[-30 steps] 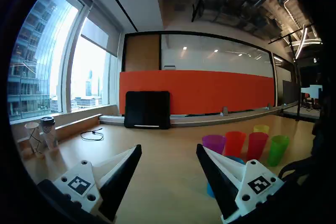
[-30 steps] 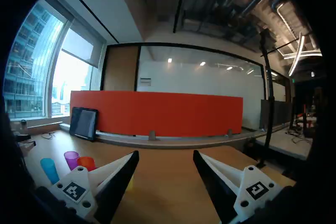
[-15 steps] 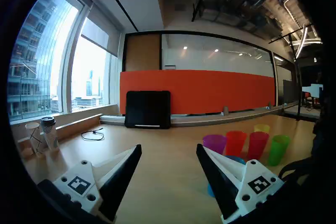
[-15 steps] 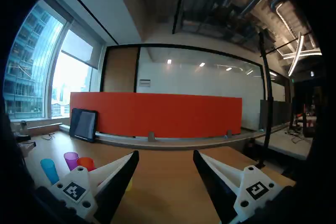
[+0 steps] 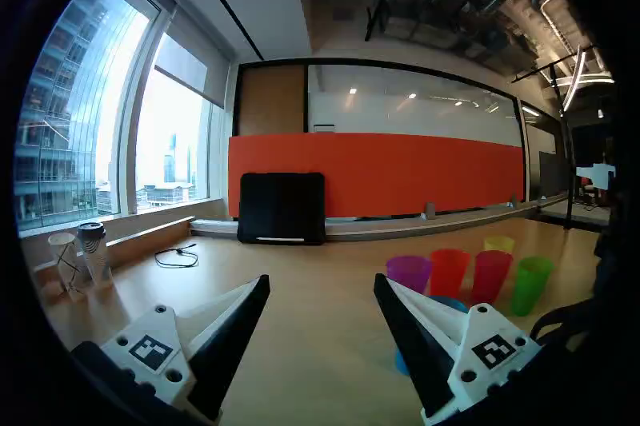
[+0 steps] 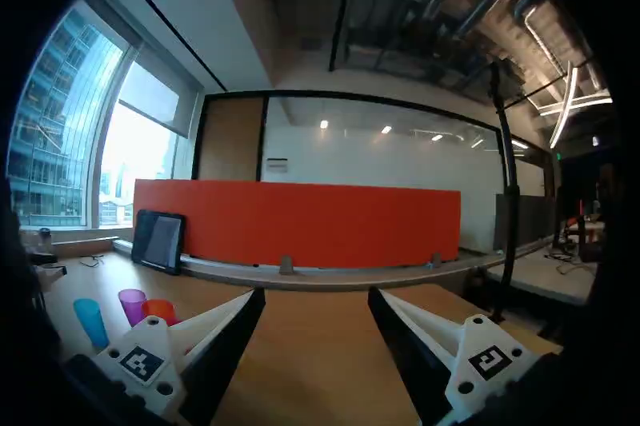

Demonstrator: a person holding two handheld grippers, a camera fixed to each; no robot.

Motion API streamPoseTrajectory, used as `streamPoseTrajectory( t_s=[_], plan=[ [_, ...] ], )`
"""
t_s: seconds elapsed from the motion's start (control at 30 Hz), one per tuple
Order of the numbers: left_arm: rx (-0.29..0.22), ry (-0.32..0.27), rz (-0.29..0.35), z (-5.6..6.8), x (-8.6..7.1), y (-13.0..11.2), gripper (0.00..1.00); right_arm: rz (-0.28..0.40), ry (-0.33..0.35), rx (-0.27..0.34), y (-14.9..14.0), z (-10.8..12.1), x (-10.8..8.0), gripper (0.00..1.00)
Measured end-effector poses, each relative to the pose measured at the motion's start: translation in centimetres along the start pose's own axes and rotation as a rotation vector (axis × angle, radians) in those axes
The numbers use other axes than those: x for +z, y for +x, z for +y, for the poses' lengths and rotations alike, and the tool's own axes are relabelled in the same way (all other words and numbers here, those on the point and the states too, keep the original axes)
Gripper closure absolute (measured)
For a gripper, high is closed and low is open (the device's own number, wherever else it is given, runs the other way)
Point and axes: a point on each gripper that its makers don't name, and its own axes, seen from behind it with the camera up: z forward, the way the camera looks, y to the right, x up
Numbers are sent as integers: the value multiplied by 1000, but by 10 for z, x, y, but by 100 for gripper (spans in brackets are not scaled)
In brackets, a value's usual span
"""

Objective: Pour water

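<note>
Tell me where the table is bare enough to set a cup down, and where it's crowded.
Bare wood runs between the cable and the purple cup, in front of the tablet. In the right gripper view, the table is bare from the red cup rightward to its edge. Crowded: the cluster by the pink cup and green cup.

Both views low above table (image 5: 320,330), facing orange partition (image 5: 384,174); shared: partition, black tablet (image 5: 282,208), purple cup (image 5: 408,272).
</note>
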Motion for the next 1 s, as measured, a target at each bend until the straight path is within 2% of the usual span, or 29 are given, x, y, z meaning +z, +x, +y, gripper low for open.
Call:
streamPoseTrajectory(
  t_s=[0.37, 0.57, 1.0],
  plan=[
    [0, 0, 0, -1, -1, 0, 3, 29, 13, 26, -13, 4, 5, 0],
    [0, 0, 0, -2, 0, 0, 3, 4, 6, 42, -34, 8, 4, 0],
    [0, 0, 0, -2, 0, 0, 3, -47, 29, 18, -71, -3, -1, 0]
  ],
)
